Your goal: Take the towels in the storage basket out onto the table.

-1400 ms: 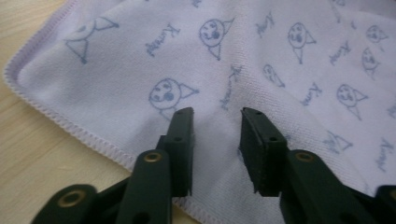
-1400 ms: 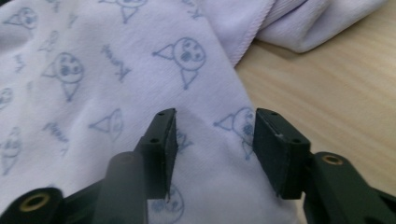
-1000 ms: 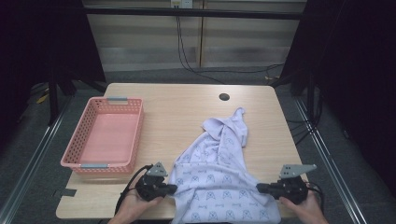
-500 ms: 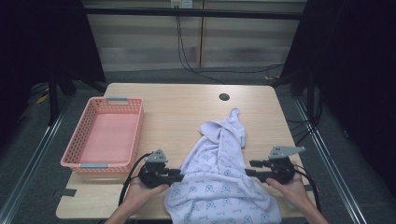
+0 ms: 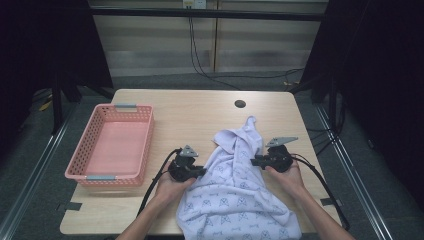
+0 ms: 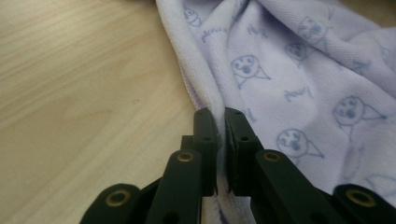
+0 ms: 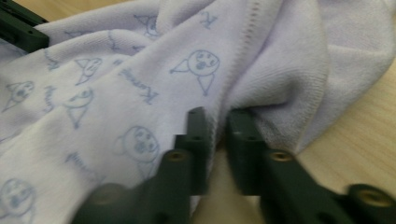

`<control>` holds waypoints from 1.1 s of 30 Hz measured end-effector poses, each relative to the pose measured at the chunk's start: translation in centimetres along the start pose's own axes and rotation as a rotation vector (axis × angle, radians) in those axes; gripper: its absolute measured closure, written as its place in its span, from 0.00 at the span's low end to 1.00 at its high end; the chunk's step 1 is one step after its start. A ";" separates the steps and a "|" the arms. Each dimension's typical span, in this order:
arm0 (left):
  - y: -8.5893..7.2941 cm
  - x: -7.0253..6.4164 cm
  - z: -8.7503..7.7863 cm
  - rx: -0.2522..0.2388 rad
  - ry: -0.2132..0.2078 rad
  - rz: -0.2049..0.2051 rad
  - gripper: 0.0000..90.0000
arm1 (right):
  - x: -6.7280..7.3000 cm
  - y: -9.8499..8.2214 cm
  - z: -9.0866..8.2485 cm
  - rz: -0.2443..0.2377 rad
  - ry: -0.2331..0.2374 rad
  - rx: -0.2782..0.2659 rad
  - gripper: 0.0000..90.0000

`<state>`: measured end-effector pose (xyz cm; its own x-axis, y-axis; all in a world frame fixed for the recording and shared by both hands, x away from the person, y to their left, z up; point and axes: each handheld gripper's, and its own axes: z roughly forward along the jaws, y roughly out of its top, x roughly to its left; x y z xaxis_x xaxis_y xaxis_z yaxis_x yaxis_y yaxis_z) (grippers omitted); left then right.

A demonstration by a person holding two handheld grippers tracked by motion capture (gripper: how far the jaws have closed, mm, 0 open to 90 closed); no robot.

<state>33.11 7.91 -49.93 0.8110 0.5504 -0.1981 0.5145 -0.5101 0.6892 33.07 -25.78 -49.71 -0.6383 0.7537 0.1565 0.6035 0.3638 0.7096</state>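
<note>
Holding the lavender printed towel [image 5: 235,195] by both side edges, I judge the main risk to be its weight: the cloth spreads over the near right part of the wooden table [image 5: 200,115] and its near end drapes past the near edge, so a lift could let it slide to the floor or strip it from a pinch. The pink mesh basket [image 5: 111,145] stands well apart at the left, empty; bare tabletop lies between it and the towel, and more on the far side up to the round cable hole [image 5: 240,104]. That is my room for moving. The right table edge is near the right hand, so I keep outward travel short there. My left gripper [image 5: 199,171] has just been closing and is clamped on the hemmed left edge [image 6: 212,105]. My right gripper [image 5: 256,161] has likewise just been closing and pinches a bunched fold [image 7: 219,116]; such a thick fold could slip out unevenly.
</note>
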 end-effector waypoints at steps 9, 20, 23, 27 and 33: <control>-2.7 -1.2 -7.1 -0.135 -0.066 -0.049 0.96 | 1.4 -1.2 -6.5 -0.004 0.034 -0.097 0.99; -8.9 -5.8 -11.5 -0.089 -0.177 -0.041 0.79 | 4.6 -7.6 -12.0 0.010 0.024 -0.005 0.86; -7.2 -5.2 -10.8 -0.131 -0.171 -0.045 0.71 | 5.2 -7.0 -12.4 -0.012 0.020 -0.050 0.69; -4.3 -3.9 -8.1 -0.118 -0.157 -0.021 0.76 | 5.6 -4.0 -11.6 -0.032 0.049 -0.145 0.64; -3.0 -2.8 -3.8 -0.021 -0.144 -0.016 0.83 | 7.5 0.0 -6.3 -0.100 0.206 -0.135 0.64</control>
<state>28.26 10.42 -48.77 0.8353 0.4570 -0.3057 0.5227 -0.4874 0.6994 25.27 -23.56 -44.15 -0.7838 0.5852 0.2079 0.4719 0.3438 0.8118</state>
